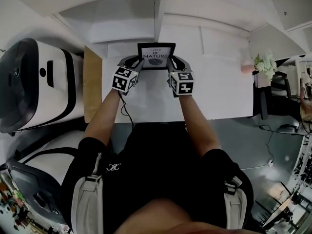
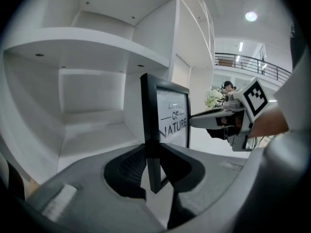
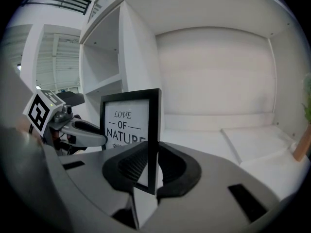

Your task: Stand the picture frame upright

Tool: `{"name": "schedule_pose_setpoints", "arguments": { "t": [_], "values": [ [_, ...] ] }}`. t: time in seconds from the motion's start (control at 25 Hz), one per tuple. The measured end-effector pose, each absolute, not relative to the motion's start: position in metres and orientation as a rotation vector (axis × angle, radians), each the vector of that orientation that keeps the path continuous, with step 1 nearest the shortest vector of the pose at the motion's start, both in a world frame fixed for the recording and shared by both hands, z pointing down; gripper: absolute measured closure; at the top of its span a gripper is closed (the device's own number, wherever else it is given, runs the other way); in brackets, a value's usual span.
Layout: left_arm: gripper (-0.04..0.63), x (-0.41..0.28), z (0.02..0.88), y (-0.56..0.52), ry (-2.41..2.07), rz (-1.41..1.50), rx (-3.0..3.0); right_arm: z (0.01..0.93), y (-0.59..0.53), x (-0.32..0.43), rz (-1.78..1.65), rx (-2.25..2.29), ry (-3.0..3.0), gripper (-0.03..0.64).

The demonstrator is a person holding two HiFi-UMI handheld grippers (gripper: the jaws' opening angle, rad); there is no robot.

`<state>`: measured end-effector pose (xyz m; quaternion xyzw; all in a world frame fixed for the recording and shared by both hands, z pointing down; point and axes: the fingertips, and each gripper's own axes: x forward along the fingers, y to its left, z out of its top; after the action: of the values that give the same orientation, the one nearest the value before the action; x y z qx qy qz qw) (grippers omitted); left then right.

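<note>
The white shelf unit (image 1: 122, 26) stands behind the white bench (image 1: 219, 91). The black picture frame (image 1: 156, 56) is upright over the rear of the bench, just in front of the shelf unit. Its print, "LOVE OF NATURE", faces the person. The left tongs (image 2: 151, 152) pinch the frame's left edge. The right tongs (image 3: 154, 161) pinch its right edge. A potted plant (image 1: 263, 63) sits at the bench's right end, well apart.
</note>
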<state>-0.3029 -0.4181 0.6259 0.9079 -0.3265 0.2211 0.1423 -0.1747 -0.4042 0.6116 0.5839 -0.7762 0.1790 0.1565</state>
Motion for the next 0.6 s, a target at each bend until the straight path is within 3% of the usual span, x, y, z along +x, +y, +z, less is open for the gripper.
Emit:
{"name": "schedule_pose_setpoints", "arguments": {
  "t": [0.6],
  "values": [
    [0.499,-0.299,0.644,-0.429,-0.909,0.639,2.607,0.628,-0.414,-0.171,0.501,1.7,-2.169,0.548]
  ]
}}
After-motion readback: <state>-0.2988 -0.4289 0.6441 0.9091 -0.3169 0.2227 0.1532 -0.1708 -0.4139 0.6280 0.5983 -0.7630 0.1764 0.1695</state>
